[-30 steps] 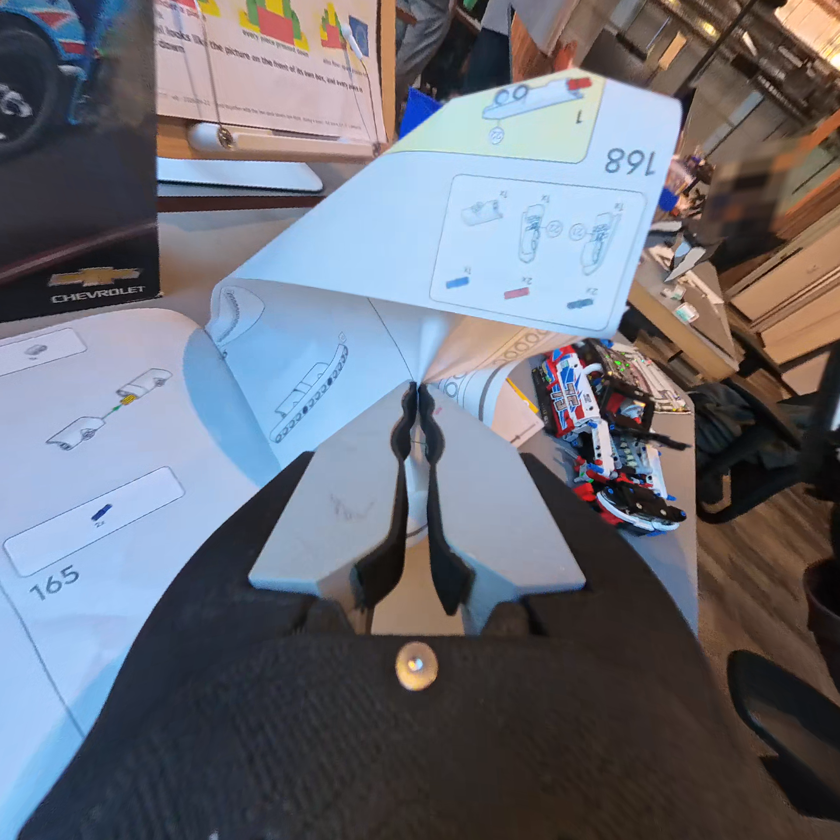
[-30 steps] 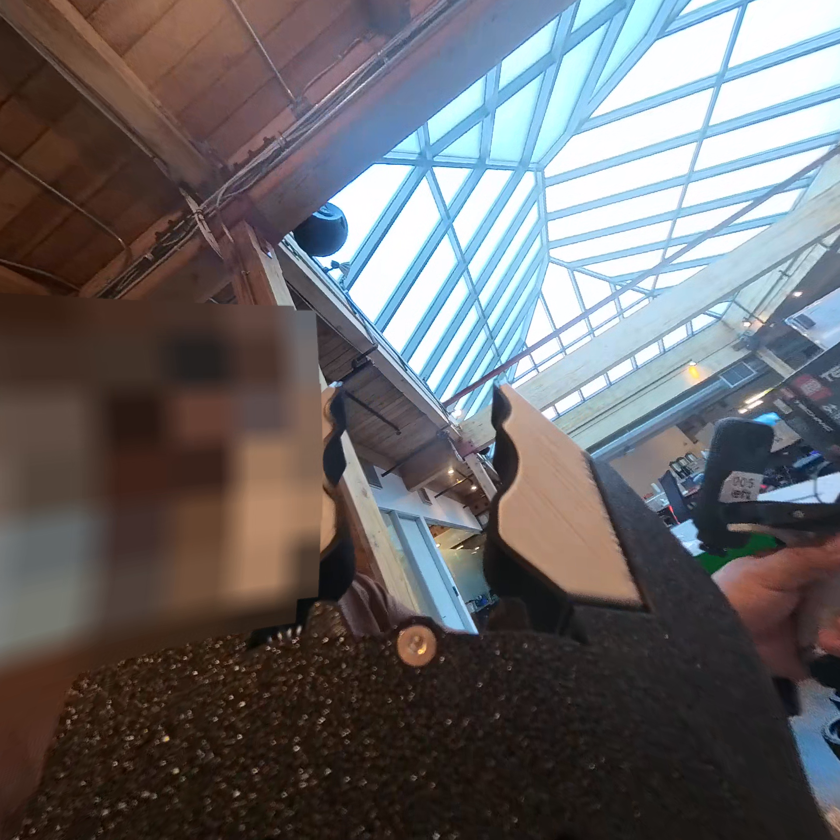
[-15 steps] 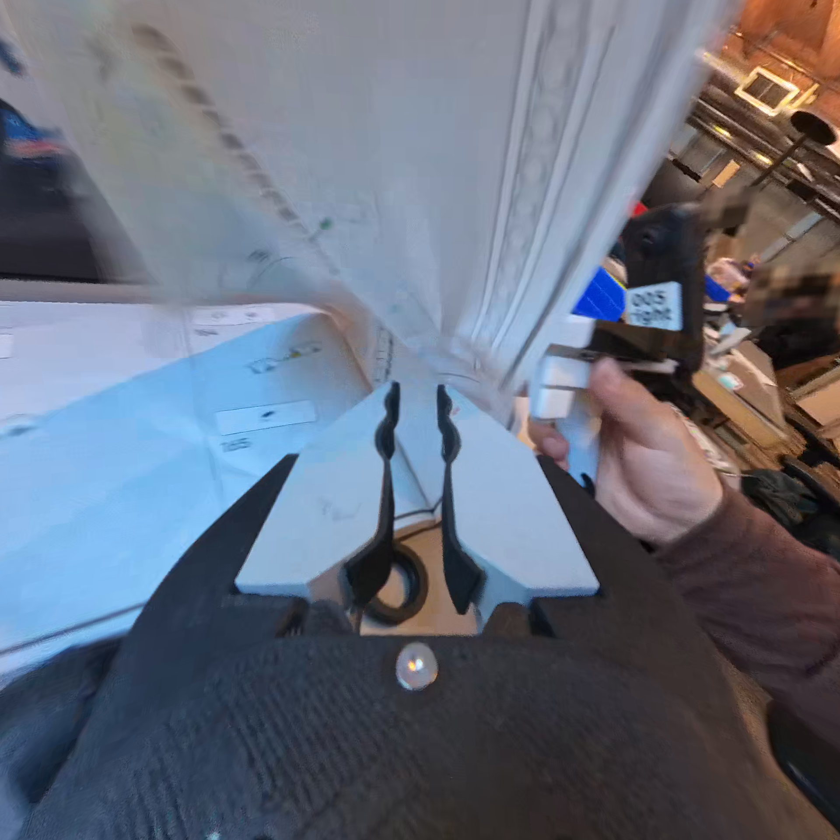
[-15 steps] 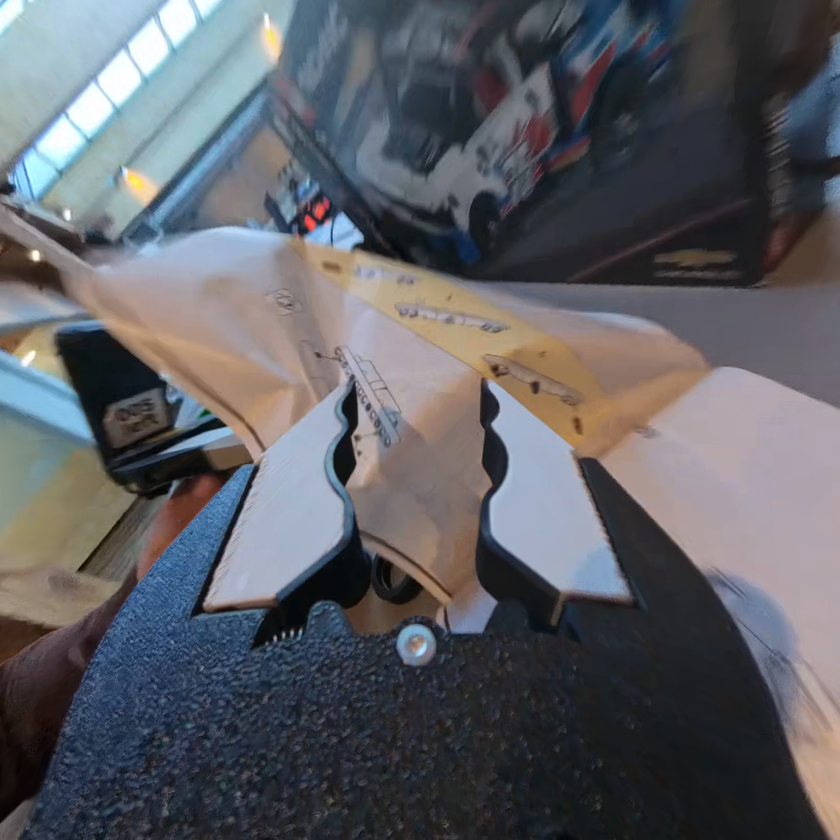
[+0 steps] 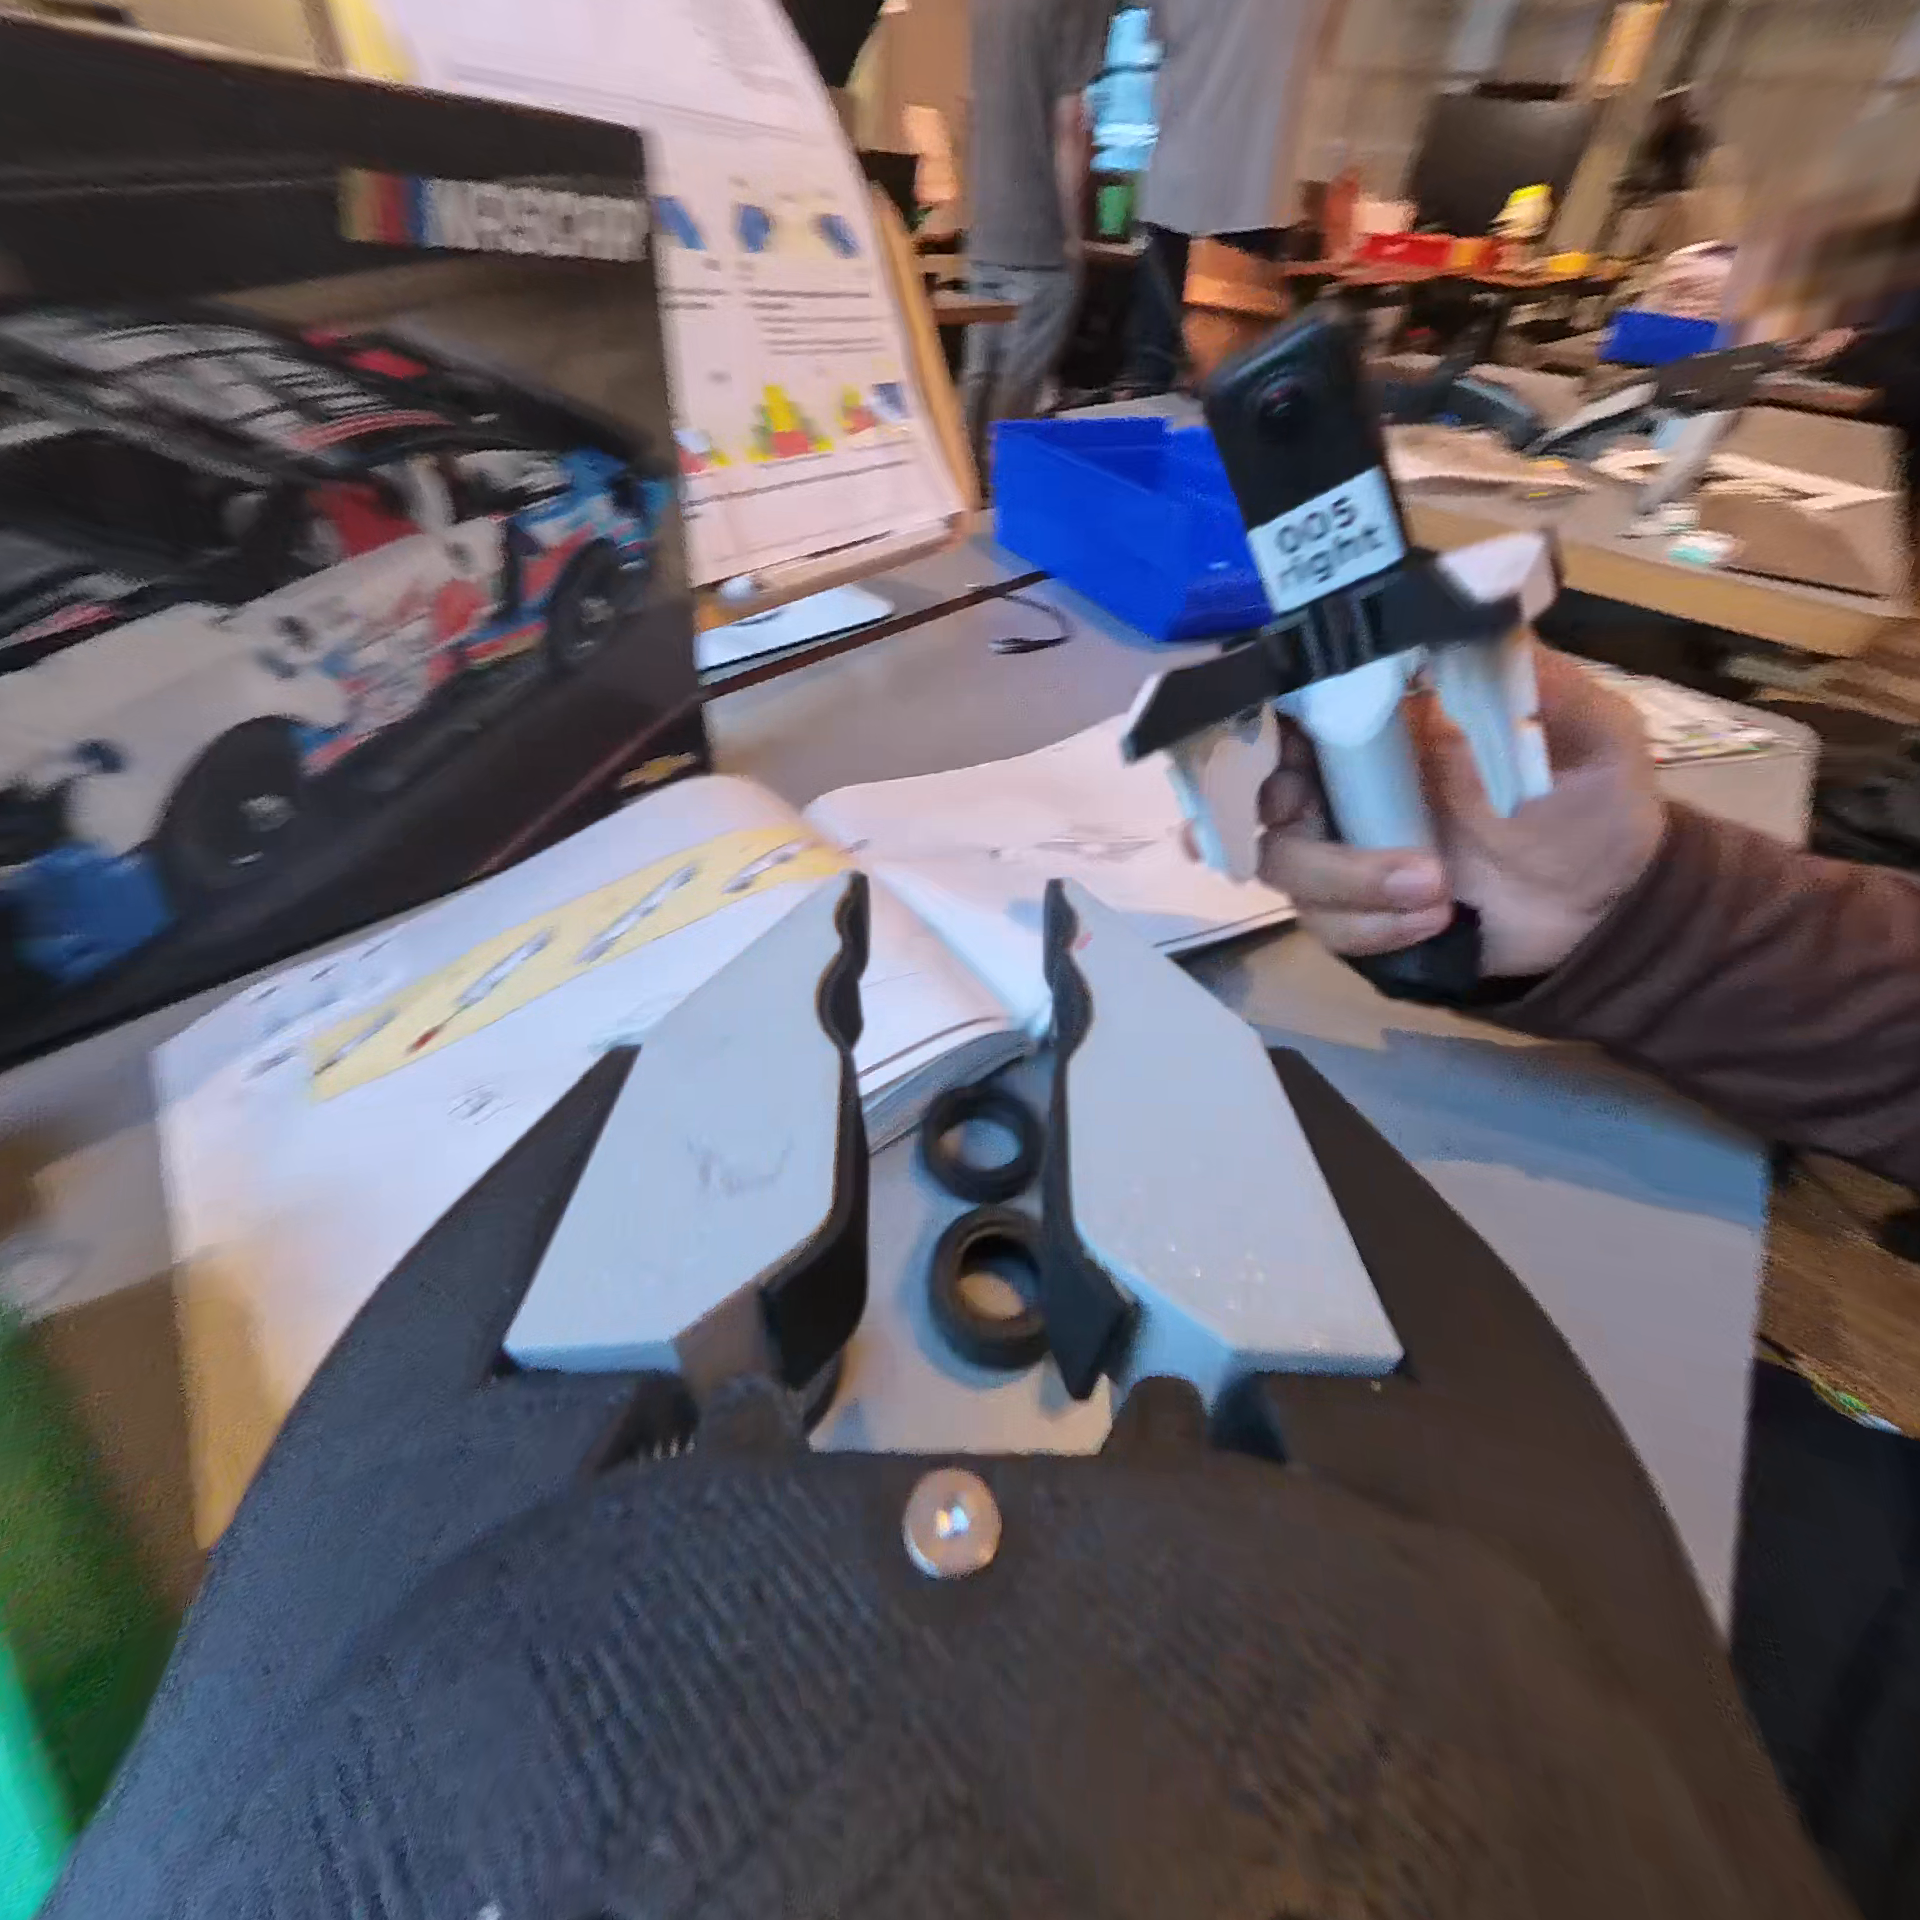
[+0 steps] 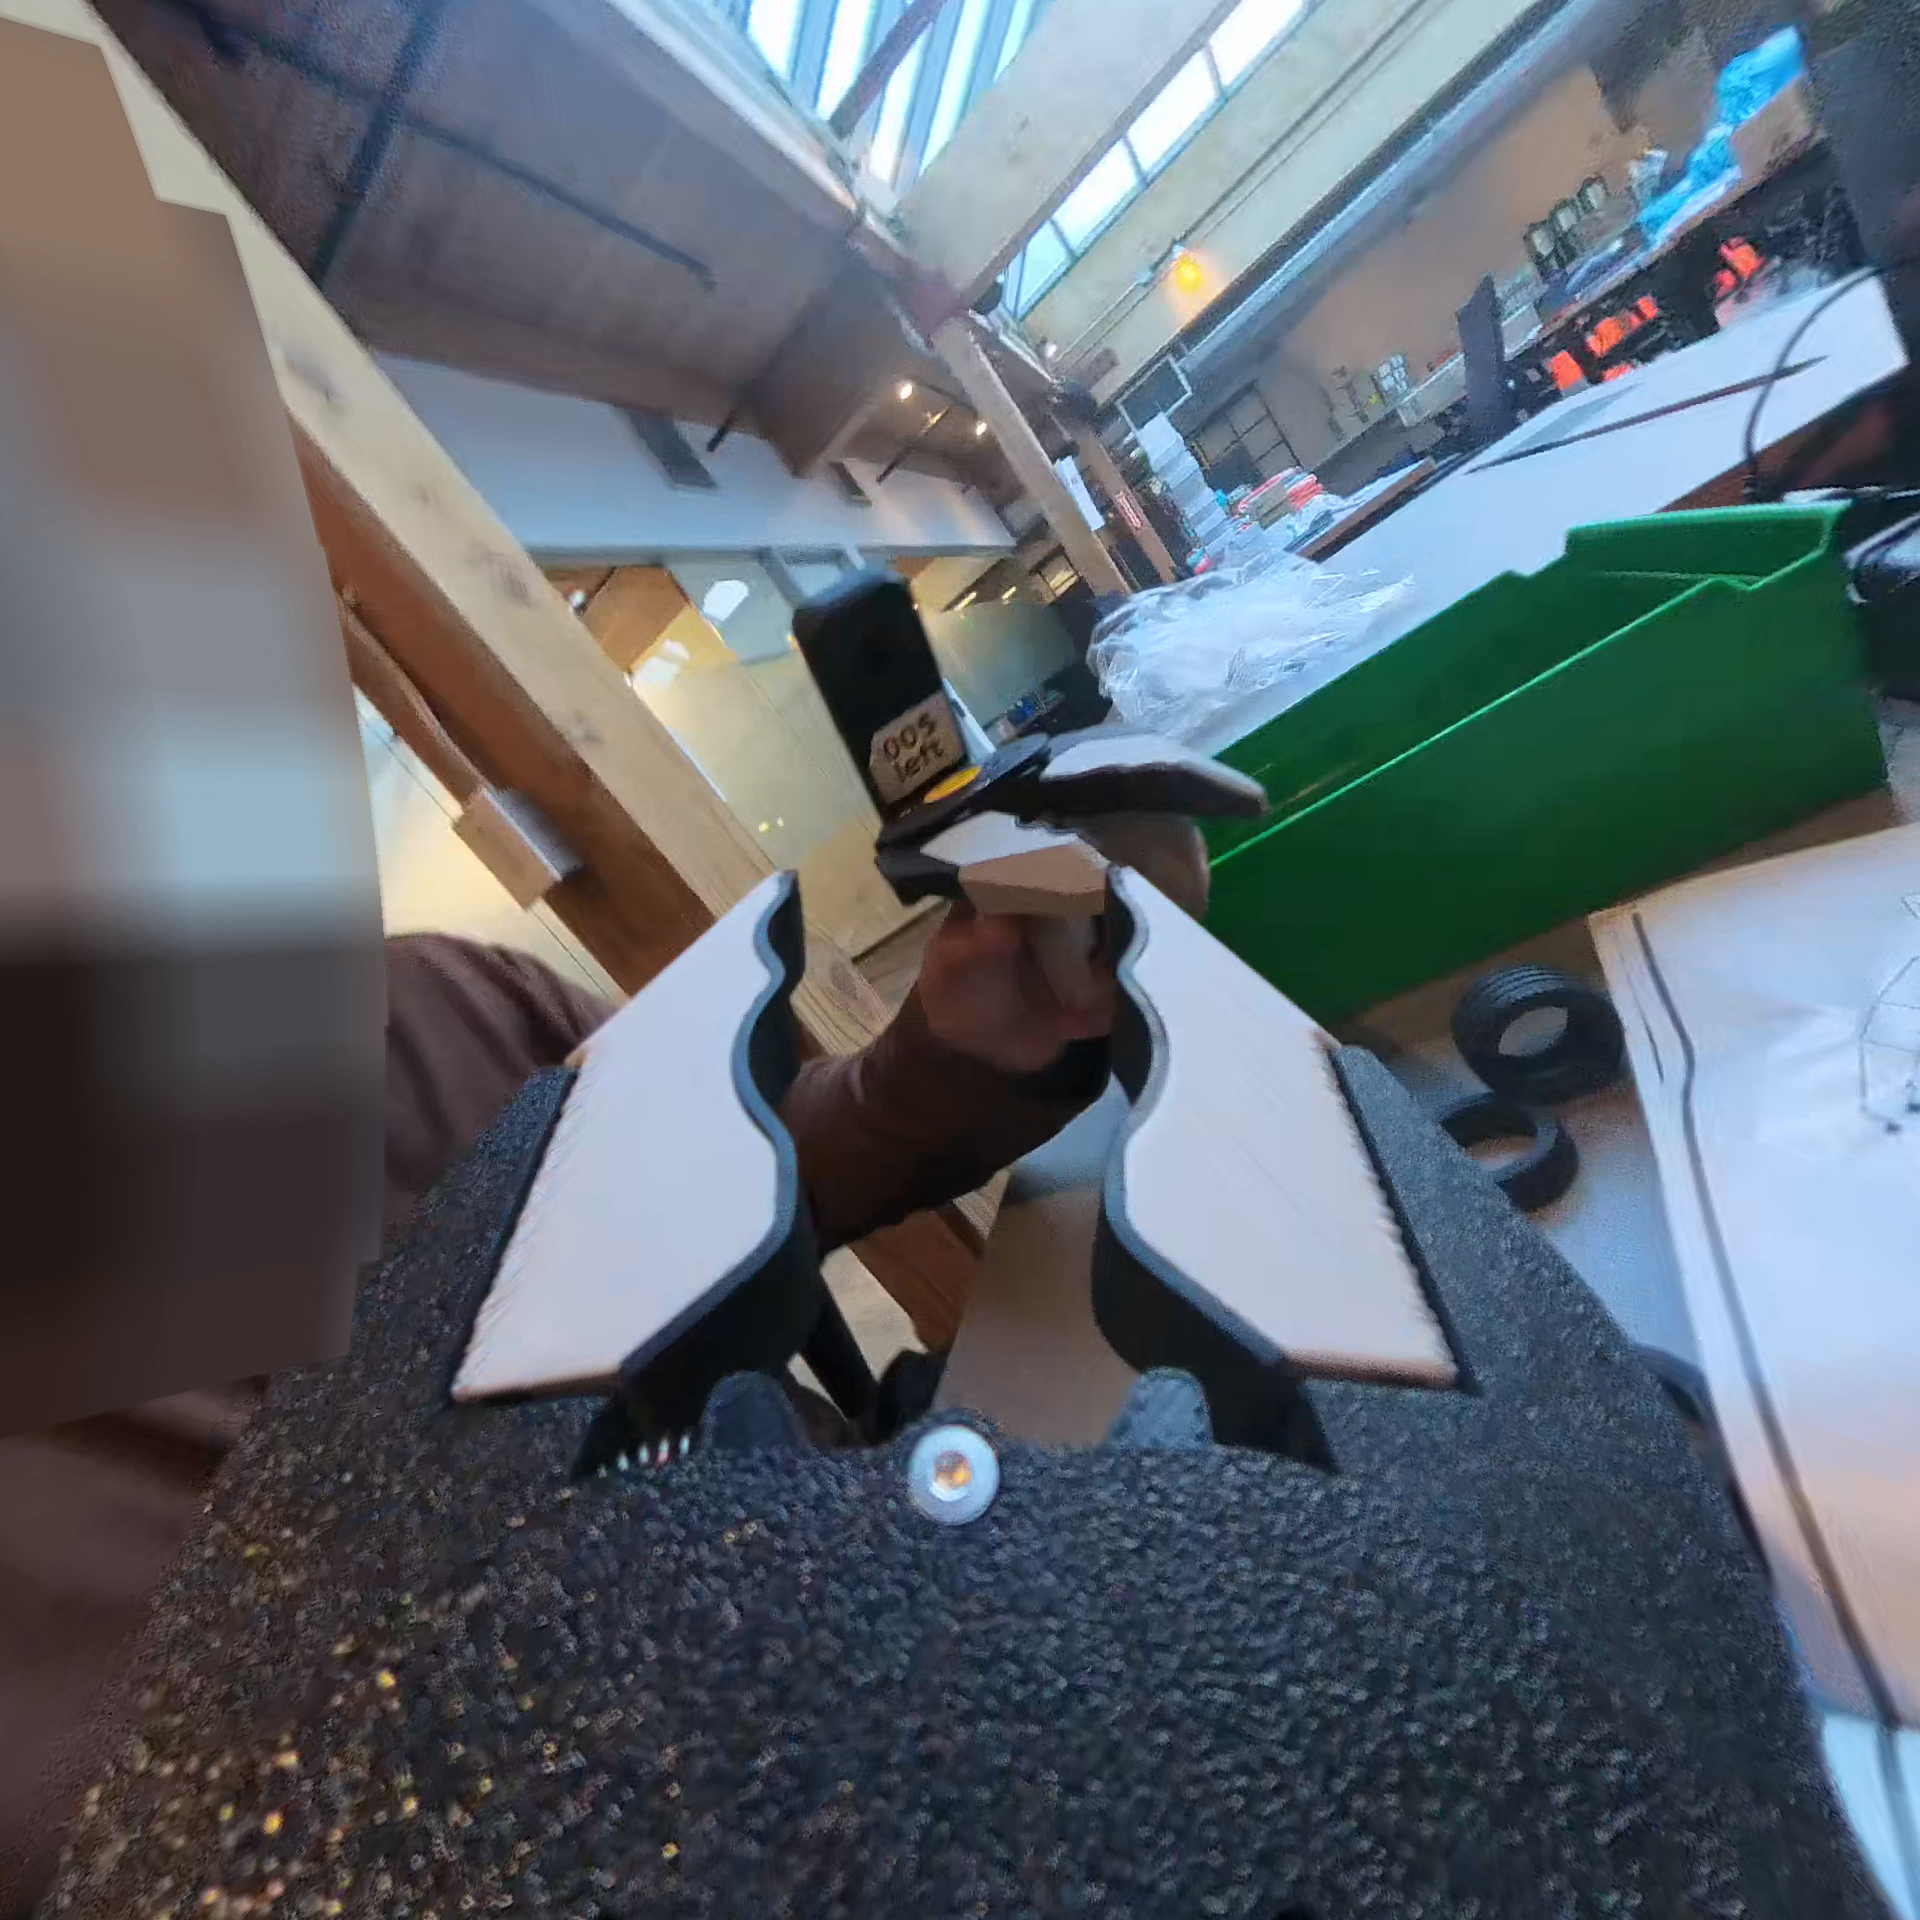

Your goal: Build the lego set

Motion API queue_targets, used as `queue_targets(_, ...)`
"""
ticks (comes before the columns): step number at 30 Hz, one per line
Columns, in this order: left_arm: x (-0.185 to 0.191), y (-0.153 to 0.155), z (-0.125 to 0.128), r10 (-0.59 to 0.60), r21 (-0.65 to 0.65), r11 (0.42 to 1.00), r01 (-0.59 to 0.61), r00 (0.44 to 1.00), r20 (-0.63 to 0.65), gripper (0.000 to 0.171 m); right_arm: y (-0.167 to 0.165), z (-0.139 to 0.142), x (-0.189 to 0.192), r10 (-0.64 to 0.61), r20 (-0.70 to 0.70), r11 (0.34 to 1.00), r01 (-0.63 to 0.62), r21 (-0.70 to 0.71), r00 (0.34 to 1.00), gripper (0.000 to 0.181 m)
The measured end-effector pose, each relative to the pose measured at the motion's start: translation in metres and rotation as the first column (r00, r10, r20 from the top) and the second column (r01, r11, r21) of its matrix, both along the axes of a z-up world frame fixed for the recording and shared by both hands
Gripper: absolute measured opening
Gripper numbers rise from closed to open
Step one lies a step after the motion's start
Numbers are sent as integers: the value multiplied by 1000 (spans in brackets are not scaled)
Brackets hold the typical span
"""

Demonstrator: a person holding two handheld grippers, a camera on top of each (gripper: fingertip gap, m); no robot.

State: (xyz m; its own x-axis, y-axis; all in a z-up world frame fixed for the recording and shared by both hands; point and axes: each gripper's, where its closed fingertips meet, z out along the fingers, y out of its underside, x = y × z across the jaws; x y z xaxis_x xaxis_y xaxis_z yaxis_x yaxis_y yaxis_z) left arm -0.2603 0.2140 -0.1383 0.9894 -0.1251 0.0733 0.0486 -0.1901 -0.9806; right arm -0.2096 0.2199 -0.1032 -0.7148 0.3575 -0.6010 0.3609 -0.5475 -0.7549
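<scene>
Both tongs are held released and empty above the bench [image 5: 1507,1122], the left tongs [image 5: 951,914] over two black tyres [image 5: 982,1143], the right tongs [image 6: 951,904] raised before a green bin [image 6: 1538,790].

grey table [image 5: 1507,1122]: booklet [image 5: 582,997], two tyres [image 5: 982,1141]

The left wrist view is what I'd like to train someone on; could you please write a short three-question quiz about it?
1. True or false: the left gripper is clamped on a page of the instruction booklet.
2. How many black tyres lie on the table between its fingers?
3. The bin behind the right gripper is: A red, B blue, C yellow.

Key: 1 false, it is open and empty; 2 two; 3 B, the blue bin.
</scene>
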Motion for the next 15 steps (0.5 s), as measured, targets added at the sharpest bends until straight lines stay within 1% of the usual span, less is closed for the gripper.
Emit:
queue_targets(1,12,4,2,-56,30,998,55,998,4,28,-6,-4,8,-6,-28,999,7,35,1000,59)
queue_targets(3,36,8,4,-181,93,980,178,983,20,27,-12,-15,15,-77,-79,985,88,147,994,60)
queue_targets(4,45,6,2,-245,103,965,241,969,29,27,-14,-20,18,-107,-108,970,128,207,988,62)
queue_targets(6,48,5,-5,-272,110,957,269,962,15,28,-22,-25,25,-104,-148,943,144,299,983,62)
queue_targets(7,49,4,-7,-285,119,952,284,958,-2,25,-27,-26,29,-89,-162,935,139,327,983,62)
queue_targets(8,51,2,-7,-310,135,942,309,951,-14,22,-32,-28,32,-80,-171,925,137,354,982,61)
queue_targets(10,60,-2,-7,-381,162,911,379,925,-21,23,-36,-36,33,-92,-185,899,161,407,978,61)
queue_targets(12,60,-3,-9,-398,166,902,398,917,-33,23,-39,-36,33,-92,-209,893,173,415,974,57)
queue_targets(15,55,-2,-16,-412,151,900,409,911,-12,23,-43,-40,32,-68,-188,898,142,417,980,63)
